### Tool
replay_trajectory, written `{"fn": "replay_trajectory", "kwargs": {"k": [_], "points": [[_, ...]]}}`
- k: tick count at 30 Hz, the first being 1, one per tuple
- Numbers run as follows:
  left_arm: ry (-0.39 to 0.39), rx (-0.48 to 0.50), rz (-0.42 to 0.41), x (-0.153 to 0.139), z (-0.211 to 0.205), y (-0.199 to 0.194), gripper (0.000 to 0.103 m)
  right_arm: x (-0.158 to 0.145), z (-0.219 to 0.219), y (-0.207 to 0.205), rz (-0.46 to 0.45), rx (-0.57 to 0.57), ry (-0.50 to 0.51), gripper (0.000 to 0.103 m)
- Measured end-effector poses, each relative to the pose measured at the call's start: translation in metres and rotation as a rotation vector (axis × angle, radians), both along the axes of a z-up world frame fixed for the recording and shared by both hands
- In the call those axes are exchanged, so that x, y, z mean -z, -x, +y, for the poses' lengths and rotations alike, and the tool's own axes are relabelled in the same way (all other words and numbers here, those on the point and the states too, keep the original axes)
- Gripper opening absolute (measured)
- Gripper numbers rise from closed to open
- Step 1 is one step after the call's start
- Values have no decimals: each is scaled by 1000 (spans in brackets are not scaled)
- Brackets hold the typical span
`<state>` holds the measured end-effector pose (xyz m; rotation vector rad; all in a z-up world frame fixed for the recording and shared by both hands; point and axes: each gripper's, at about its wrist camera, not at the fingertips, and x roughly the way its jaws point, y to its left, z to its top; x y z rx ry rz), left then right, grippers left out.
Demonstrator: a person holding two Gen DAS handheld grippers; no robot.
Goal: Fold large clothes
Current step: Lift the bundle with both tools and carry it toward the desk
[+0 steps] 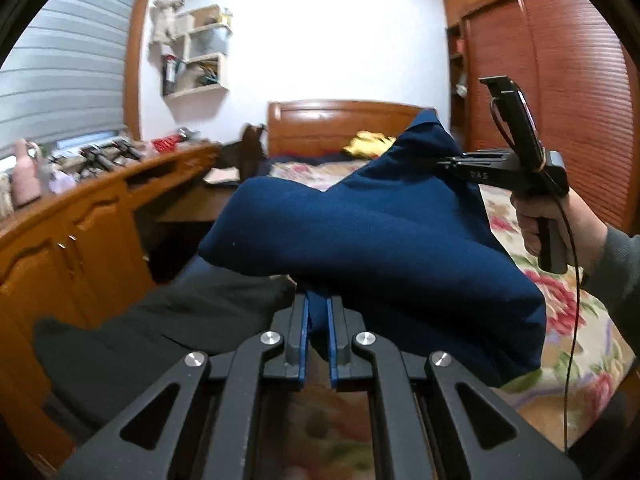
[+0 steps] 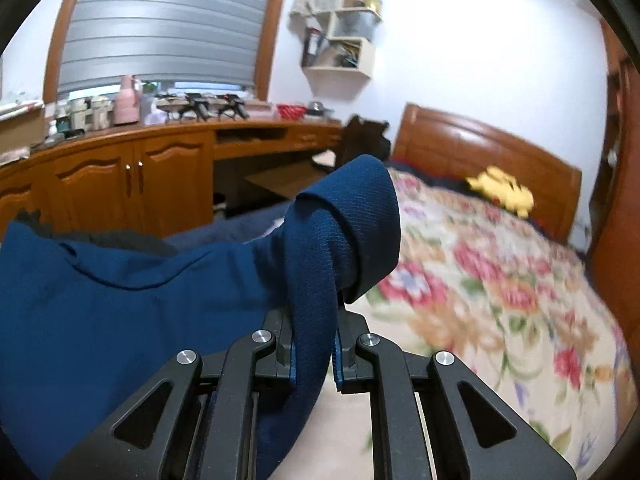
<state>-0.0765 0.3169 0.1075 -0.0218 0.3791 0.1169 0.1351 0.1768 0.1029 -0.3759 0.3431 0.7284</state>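
A: Left tool (image 1: pixel 318 320)?

B: Clamped narrow on a fold of the navy blue garment (image 1: pixel 372 236), cloth pinched between the blue pads (image 1: pixel 305 332).

A: Right tool (image 2: pixel 314 336)?

B: Also nipped tight on the same garment (image 2: pixel 132 308), a bunched strip of knit fabric running up between its fingers (image 2: pixel 338 356) and flopping over in a rounded flap above them. In the left wrist view, seen from the side (image 1: pixel 444 164), gripping the far peaked corner of the cloth, handle wrapped by a hand (image 1: pixel 536 224) in a grey sleeve (image 1: pixel 616 268).

A: Garment's place?

B: Lifted off the bed (image 1: pixel 568 312), slung between both tools, sagging in a broad band across the middle, lower edge hanging toward the floral bedspread (image 2: pixel 500 288). Whether any part touches the spread, cannot tell.

A: Around it?

B: Black clothing (image 1: pixel 160 332) lying left of the left tool, partly under the blue cloth. Yellow item (image 2: pixel 502 190) near the wooden headboard (image 2: pixel 480 148), well apart from the garment. Wooden worktop (image 2: pixel 160 132) with cabinets along the wall under the window blind (image 2: pixel 168 20), cluttered with small things, blurred. Wall shelves (image 1: pixel 200 48) above. Louvred wardrobe doors (image 1: pixel 560 80) behind the right tool.
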Motion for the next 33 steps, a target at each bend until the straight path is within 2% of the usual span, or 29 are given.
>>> {"fn": "replay_trajectory", "kwargs": {"k": [4,7,9,12,15,16,18,19,21,24,26,30,33], "points": [[-56,-101,-18,-23,44,7,6,-34,48,5,-48,-9,-11,10],[-64,-181,-7,-23,86,18,6,-51,88,10,-55,-37,-41,10],[-70,-227,4,-16,105,27,6,-48,114,15,-55,-65,-50,10],[-49,-302,75,15,134,38,6,-32,148,29,-34,-116,-67,10],[14,-363,178,67,154,49,7,10,189,38,35,-142,-28,14],[18,-380,197,82,155,54,7,28,200,38,74,-147,7,15],[32,-386,186,93,153,62,9,76,227,41,151,-132,144,25],[47,-385,173,94,153,67,9,89,231,44,154,-124,181,30],[80,-382,155,91,157,76,11,109,230,56,140,-130,211,54],[72,-384,126,76,153,86,11,103,213,64,163,-156,158,65],[64,-384,97,61,154,90,13,92,200,70,162,-169,115,68],[32,-377,49,33,142,89,31,69,173,83,167,-208,40,69],[34,-355,37,20,137,83,37,60,155,96,189,-237,0,69]]}}
